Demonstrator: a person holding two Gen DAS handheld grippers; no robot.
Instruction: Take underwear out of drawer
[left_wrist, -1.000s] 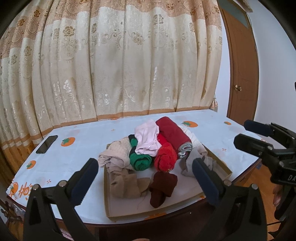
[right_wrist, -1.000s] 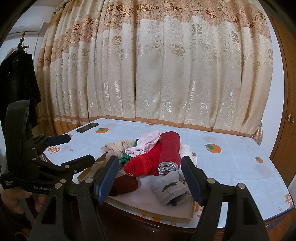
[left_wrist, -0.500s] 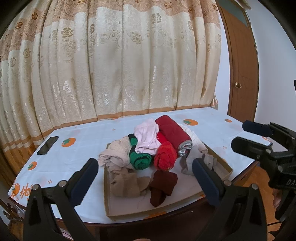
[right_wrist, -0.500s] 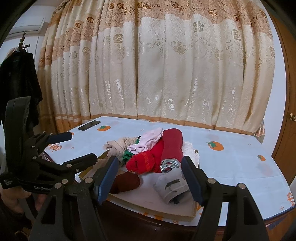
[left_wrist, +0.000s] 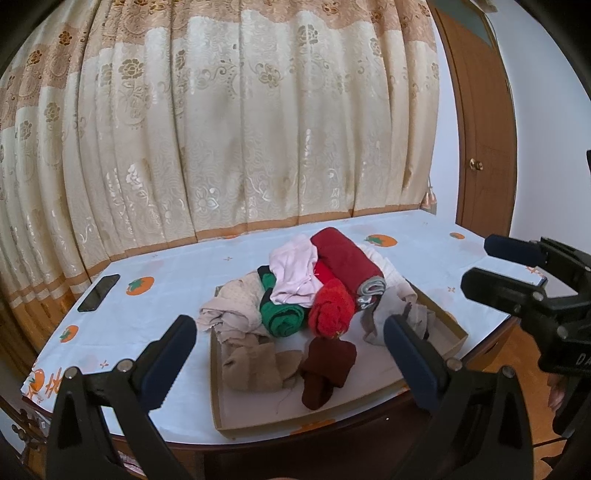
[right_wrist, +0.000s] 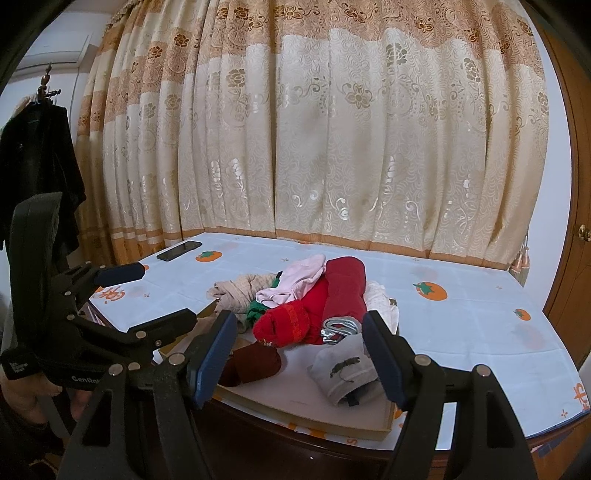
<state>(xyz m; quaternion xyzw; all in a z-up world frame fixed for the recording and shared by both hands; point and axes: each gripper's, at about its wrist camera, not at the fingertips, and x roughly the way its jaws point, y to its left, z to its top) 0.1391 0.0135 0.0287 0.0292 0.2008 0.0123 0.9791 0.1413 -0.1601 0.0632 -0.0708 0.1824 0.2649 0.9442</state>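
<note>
Underwear (left_wrist: 295, 302) lies heaped in a shallow, flat cardboard drawer (left_wrist: 445, 334) set on the table (left_wrist: 166, 288): soft rolled and crumpled pieces, among them a long dark red roll (left_wrist: 347, 262), a fuzzy bright red roll (left_wrist: 330, 312), a green roll (left_wrist: 282, 319), a limp pale pink piece (left_wrist: 293, 267) draped over the top, beige knit bundles (left_wrist: 231, 308) at the left, a maroon bundle (left_wrist: 327, 367) near the front edge and a grey folded piece (right_wrist: 345, 369) at the right front corner. A white cloth printed with orange fruit covers the table, and a flat black phone (left_wrist: 99, 292) lies on it well apart from the drawer, toward the pleated cream curtain (left_wrist: 240, 129) with its glossy floral pattern. Left tongs (left_wrist: 290, 343) hang short of the table's near edge, tilted slightly downward, their blue-padded fingers spread wide with nothing between them. Right tongs (right_wrist: 299, 339) sit beside them in the same pose, likewise spread and empty, touching no cloth.
</note>
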